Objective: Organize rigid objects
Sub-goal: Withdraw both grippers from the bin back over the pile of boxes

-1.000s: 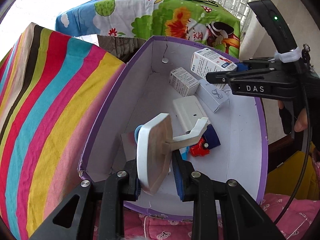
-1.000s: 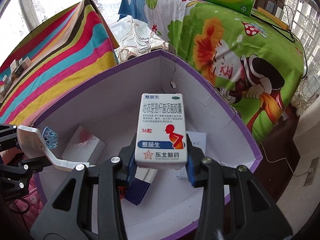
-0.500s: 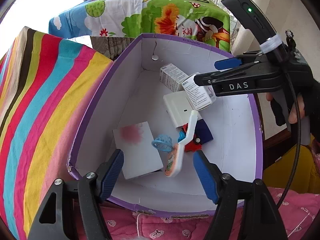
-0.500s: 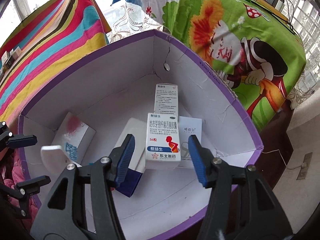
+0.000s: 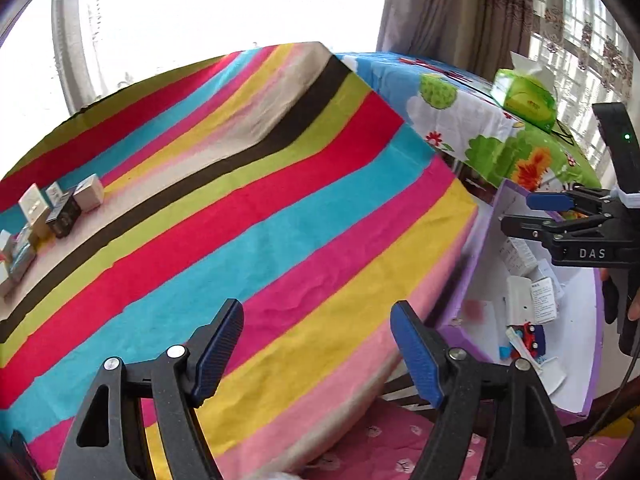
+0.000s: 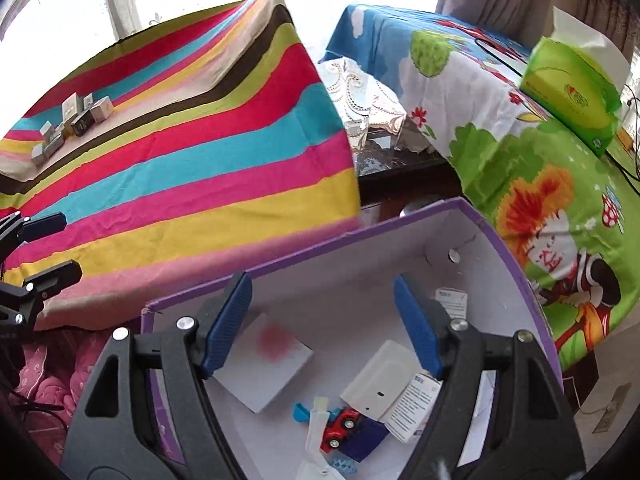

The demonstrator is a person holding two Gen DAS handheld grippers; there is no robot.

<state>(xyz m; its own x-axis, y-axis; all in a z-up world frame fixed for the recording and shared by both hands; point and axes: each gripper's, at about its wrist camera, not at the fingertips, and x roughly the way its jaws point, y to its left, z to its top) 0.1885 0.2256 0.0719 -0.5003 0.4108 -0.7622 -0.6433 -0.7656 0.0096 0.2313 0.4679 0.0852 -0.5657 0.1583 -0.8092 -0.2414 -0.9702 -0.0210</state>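
A purple-rimmed white box (image 6: 304, 256) holds several items: a flat white box with a pink smudge (image 6: 266, 364), a white device (image 6: 384, 376), medicine boxes (image 6: 416, 404), a red toy car (image 6: 340, 426) and a white brush (image 6: 316, 428). It also shows in the left wrist view (image 5: 472, 264). My right gripper (image 6: 322, 324) is open and empty above the box. My left gripper (image 5: 316, 350) is open and empty over the striped cloth (image 5: 240, 220). Several small boxes (image 5: 48, 212) stand at the cloth's far left, also in the right wrist view (image 6: 72, 120).
A table with a cartoon-print cloth (image 6: 520, 152) stands behind the box, with a green tissue pack (image 6: 572, 92) on it. A lace-covered glass table (image 6: 368, 108) sits between the two cloths. Pink bedding (image 5: 380, 440) lies below the striped cloth's edge.
Both grippers opened and dropped their loads into the box: the white brush from the left, the medicine box from the right. The left gripper then swung left over the striped cloth.
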